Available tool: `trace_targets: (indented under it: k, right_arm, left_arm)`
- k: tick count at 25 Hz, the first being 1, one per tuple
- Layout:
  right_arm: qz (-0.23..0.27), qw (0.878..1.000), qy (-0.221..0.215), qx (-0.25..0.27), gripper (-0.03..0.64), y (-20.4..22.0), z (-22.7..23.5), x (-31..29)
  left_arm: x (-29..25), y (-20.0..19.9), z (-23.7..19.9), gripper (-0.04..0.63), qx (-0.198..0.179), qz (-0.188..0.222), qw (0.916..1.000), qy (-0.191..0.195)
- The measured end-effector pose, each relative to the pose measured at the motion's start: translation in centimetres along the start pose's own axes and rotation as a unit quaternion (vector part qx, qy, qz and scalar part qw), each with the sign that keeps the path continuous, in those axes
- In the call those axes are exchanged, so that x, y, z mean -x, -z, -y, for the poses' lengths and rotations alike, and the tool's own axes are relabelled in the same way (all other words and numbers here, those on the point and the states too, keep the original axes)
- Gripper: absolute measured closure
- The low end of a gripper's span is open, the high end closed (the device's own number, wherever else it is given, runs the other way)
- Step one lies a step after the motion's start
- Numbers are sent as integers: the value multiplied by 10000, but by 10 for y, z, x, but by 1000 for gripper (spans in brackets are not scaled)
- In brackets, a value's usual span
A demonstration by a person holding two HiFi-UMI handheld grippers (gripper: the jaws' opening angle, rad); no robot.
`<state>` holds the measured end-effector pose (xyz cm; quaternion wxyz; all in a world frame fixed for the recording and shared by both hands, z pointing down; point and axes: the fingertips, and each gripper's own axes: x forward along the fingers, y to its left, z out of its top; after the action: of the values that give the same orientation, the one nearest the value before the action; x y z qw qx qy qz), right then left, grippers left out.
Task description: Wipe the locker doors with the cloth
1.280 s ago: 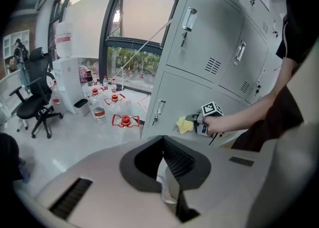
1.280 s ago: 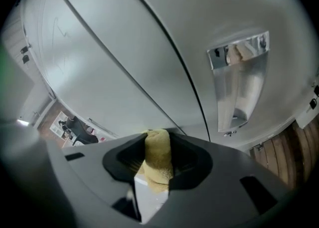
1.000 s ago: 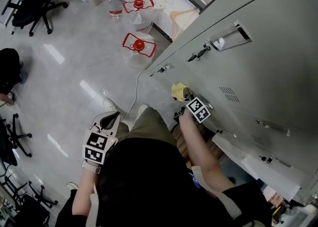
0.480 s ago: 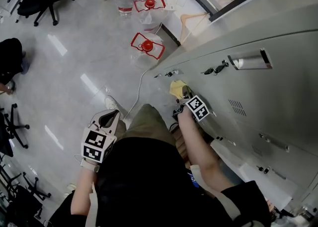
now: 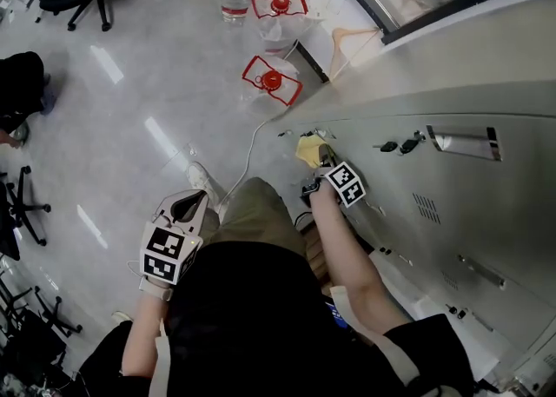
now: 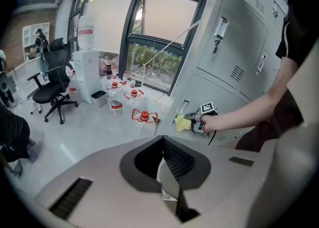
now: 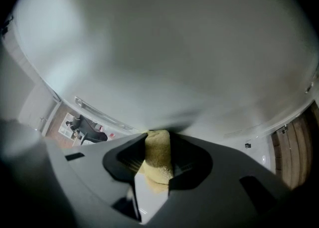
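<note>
1. Right hand-held gripper (image 5: 325, 162) is clamped on the yellow cloth (image 5: 307, 150). The cloth is pressed against the lower locker door (image 5: 452, 187), near its left edge.
2. Left hand-held gripper (image 5: 186, 208) is closed on nothing and hangs by the person's leg, well away from the lockers.
3. Risk: only a narrow wad of cloth sits between the jaws, so drag on the door could pull it out.
4. Risk: if the wad folds aside, the hard jaw tips will scrape the paint.
5. Risk: the latch (image 5: 400, 145), recessed handle (image 5: 460, 141) and vent slots (image 5: 426, 208) all stick out or have edges, so a wide stroke could snag the cloth.
6. Risk: the cable (image 5: 246, 154) on the floor runs by the feet and could trip the person.
7. Materials: the cloth is soft, nubby terry, bunched up. The doors are flat, smooth grey painted sheet metal. The floor is glossy.
</note>
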<state>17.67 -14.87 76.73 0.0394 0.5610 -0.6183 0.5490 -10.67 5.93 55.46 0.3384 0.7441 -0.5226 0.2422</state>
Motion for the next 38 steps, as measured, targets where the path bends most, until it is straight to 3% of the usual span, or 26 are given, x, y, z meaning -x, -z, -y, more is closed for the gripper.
trace_targets:
  k: [21,27,32,38]
  right_arm:
    - [71,9997,-62,-217,479,21,13,-41]
    - [220,9980,-289,-515,479,27,15,-50]
    - [316,9911,-821,-995,482,33,12,-62]
    - [388,9711,-1673,-1655,482,38,6,-74]
  left_arm:
    - [-1,36,-7,588,90,-342,9994,-25]
    - [-4,39,-13,588,101,-344,9993,-66]
    - [-13,36,-17,588,8,-330,9994,-83]
    - [-21,35,-15,588,-86,-358,9993,-64]
